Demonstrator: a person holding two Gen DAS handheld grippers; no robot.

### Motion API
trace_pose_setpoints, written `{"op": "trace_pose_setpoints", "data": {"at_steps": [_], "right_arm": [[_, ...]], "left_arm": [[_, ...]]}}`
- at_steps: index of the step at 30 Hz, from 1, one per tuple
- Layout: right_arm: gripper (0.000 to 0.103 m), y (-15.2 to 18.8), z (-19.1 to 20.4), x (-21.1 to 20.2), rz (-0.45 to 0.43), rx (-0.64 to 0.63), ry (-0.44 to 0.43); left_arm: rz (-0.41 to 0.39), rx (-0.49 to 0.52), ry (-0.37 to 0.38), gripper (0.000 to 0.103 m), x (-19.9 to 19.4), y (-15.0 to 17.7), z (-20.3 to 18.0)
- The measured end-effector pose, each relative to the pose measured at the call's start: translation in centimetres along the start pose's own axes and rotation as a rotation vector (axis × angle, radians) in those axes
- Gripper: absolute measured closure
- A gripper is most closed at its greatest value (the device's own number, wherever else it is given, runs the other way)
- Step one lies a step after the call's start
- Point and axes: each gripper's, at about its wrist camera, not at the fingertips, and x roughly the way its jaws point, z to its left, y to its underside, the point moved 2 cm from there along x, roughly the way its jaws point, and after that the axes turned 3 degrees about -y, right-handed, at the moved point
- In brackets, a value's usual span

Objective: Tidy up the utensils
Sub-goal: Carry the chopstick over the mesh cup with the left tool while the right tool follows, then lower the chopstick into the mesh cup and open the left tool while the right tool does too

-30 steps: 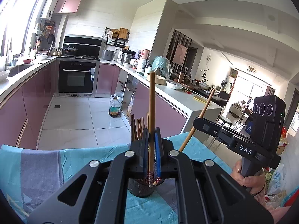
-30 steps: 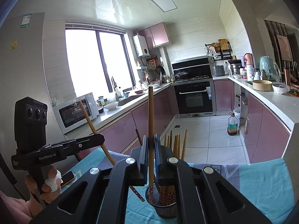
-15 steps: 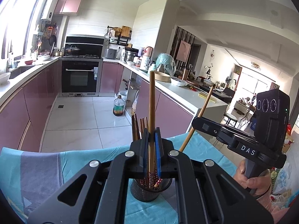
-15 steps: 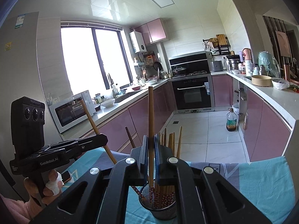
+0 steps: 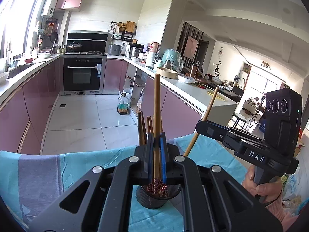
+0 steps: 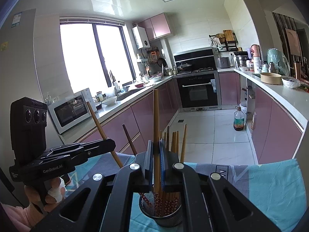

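A black mesh holder (image 5: 156, 200) with several wooden chopsticks stands on the teal cloth just under both grippers. My left gripper (image 5: 156, 150) is shut on one upright chopstick (image 5: 156, 104), whose patterned lower end sits in the holder's mouth. My right gripper (image 6: 156, 154) is shut on another upright chopstick (image 6: 155, 116) that reaches down into the same holder (image 6: 164, 214). Each view shows the other gripper from the side: the right one (image 5: 200, 125) with its slanted chopstick (image 5: 209, 110), and the left one (image 6: 109, 145) with its chopstick (image 6: 97, 121).
The teal and grey tablecloth (image 5: 83, 166) covers the table, with its far edge just behind the holder. Beyond it are a tiled kitchen floor, pink cabinets, an oil bottle (image 5: 122, 104) and a microwave (image 6: 70, 112). A person's hands (image 5: 260, 187) grip the handles.
The right gripper has come slightly lower and nearer the holder, and its chopstick's end now lies inside the rim. The left gripper has hardly moved. Both stay shut.
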Motion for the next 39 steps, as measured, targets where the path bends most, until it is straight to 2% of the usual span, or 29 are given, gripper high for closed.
{"op": "trace_pose_setpoints", "data": {"at_steps": [26, 39], "right_arm": [[0.098, 2.1, -0.9, 4.4, 0.147, 0.018, 0.015], [0.098, 2.4, -1.7, 6.1, 0.167, 0.043, 0.024]], "left_arm": [[0.180, 0.049, 0.013, 0.096, 3.4, -0.2, -1.0], [0.203, 0.019, -0.026, 0.095, 5.6, -0.4, 0.1]]}}
